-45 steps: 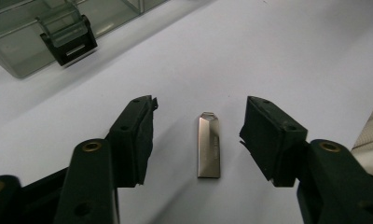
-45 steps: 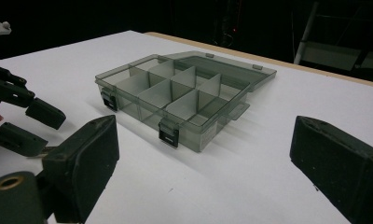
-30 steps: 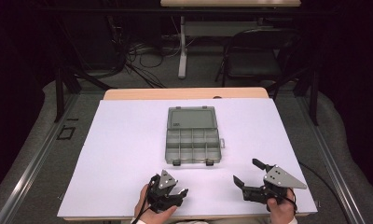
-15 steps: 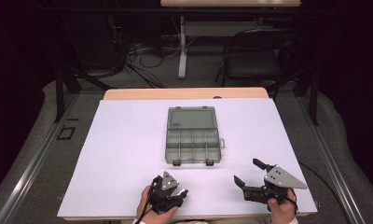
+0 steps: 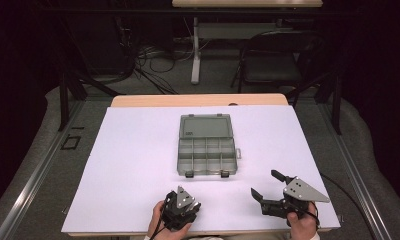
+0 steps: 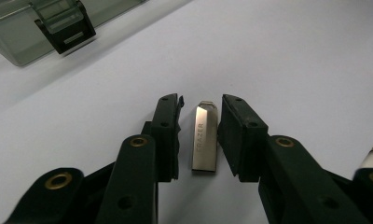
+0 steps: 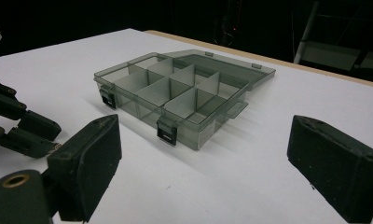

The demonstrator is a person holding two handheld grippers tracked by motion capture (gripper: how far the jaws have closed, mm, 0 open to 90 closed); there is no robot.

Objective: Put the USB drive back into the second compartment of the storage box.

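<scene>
A small silver USB stick [image 6: 204,137] lies flat on the white table between the jaws of my left gripper [image 6: 201,101]. The jaws have just been closing; narrow gaps still show on both sides of the stick, so the pads do not press it. From above, the left gripper [image 5: 180,209] points down at the table's near edge. My right gripper [image 5: 265,183] rests to its right, open wide and holding nothing. A smoky grey compartment box [image 5: 206,145] lies open mid-table, its divided cells [image 7: 175,93] bare, ahead of the right gripper [image 7: 203,154].
The box's black latches [image 6: 65,30] face the near side. The white sheet [image 5: 138,165] covers the table, with a wooden edge [image 5: 198,100] at the back. A chair [image 5: 273,65] and cables stand on the floor beyond.
The left gripper's jaws look slightly narrower than before. Both hands and the box stay where they were.
</scene>
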